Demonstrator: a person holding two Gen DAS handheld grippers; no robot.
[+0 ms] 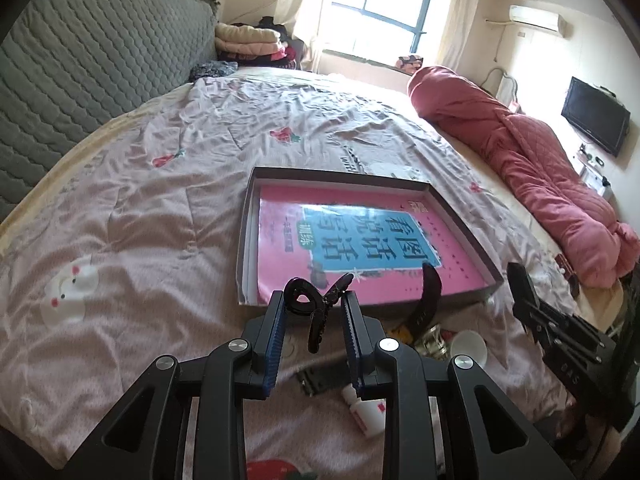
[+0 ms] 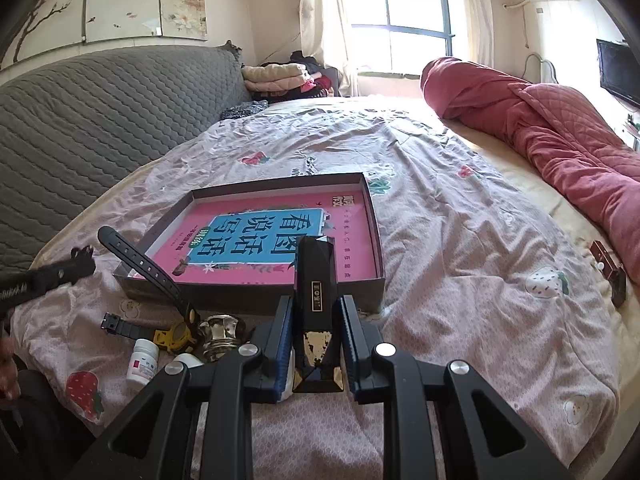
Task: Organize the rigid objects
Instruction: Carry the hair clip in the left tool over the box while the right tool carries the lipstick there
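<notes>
A shallow dark box lies on the bed with a pink and blue book inside. My left gripper is shut on a black hair clip, held just before the box's near edge. My right gripper is shut on a tall black and gold box, upright, near the box's front right corner. A black and yellow watch, a white pill bottle, a gold knob and a white cup lie by the box's near edge.
The pink patterned bedspread stretches around the box. A rolled red quilt lies along the far right. A grey padded headboard stands at left, with folded clothes behind. A small brown object lies at the bed's right edge.
</notes>
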